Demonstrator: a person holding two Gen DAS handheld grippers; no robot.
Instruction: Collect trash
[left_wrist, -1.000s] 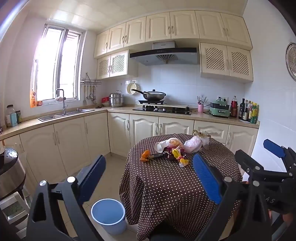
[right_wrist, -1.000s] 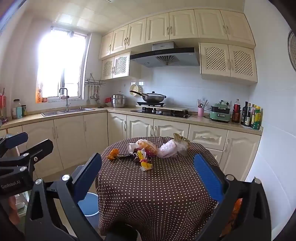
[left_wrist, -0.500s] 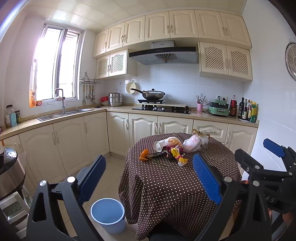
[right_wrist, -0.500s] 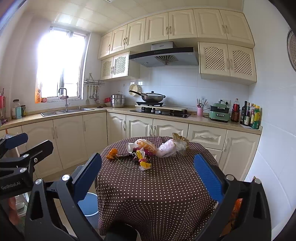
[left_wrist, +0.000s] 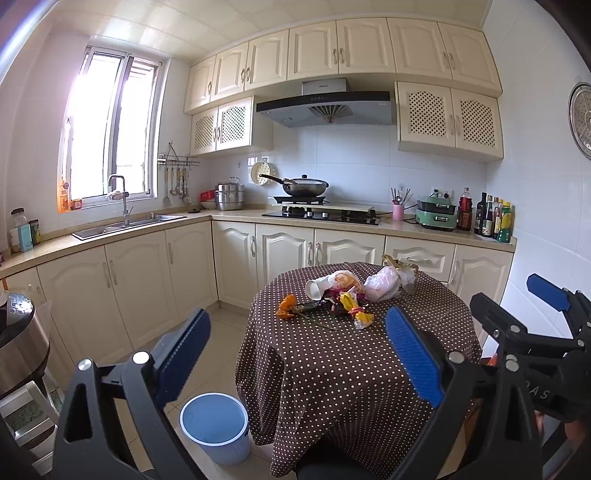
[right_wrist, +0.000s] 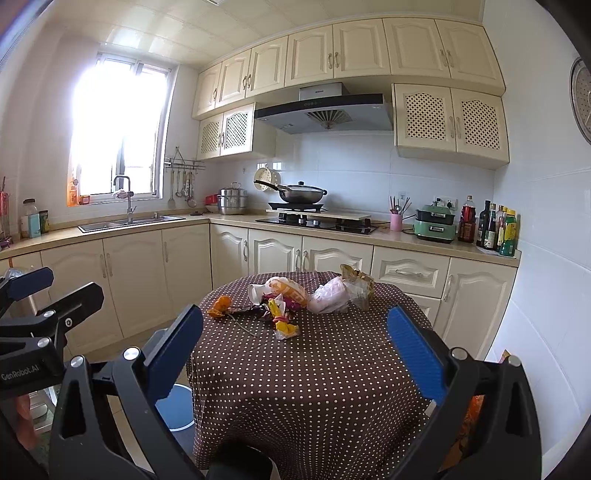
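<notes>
Cream cabinets (left_wrist: 129, 280) line the kitchen behind a round table (left_wrist: 354, 354) under a brown dotted cloth. Left tongs (left_wrist: 295, 354) fill the bottom of the left view, blue pads (left_wrist: 413, 354) spread wide and empty; right tongs (right_wrist: 295, 354) sit likewise in the right view, spread and holding nothing. Each shows in the other's view at the frame edge, and "GenRobot.AI" reads on the left one at lower left of the right view. Compared with a second ago, both views show the table shifted slightly and the trash nearer frame centre. Trash (left_wrist: 343, 295) lies piled at the table's far middle: a white cup (left_wrist: 317, 288), a pink bag (left_wrist: 382, 287), an orange scrap (left_wrist: 286, 306), yellow wrappers (left_wrist: 356, 312). On the floor at lower left, a blue bin (left_wrist: 214, 428) stands just beside the cloth's hem. Bottle labels on the counter at right are too small to read.
</notes>
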